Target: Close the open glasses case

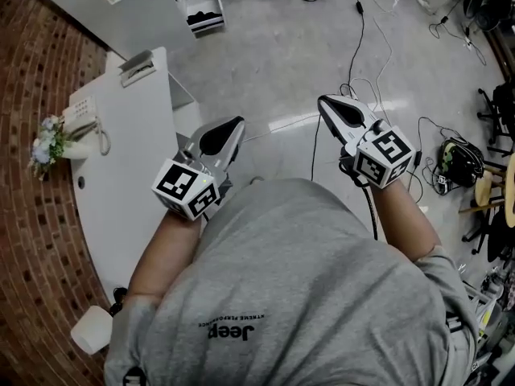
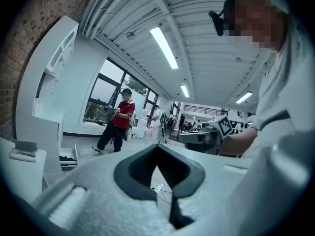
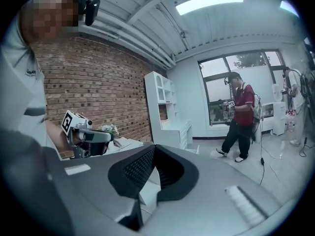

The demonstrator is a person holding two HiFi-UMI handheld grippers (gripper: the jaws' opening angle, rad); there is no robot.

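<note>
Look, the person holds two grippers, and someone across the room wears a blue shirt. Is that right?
Not quite. The shirt is red, not blue; the right gripper view shows it. The person does hold two grippers, the left gripper and the right gripper.

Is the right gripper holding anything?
No, the right gripper is shut, with nothing between its jaws.

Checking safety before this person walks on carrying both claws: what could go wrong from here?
Cables trail ahead, so a foot might snag. Another person stands nearby; a collision is possible. Beside the desk, the left claw could knock the flower vase.
</note>
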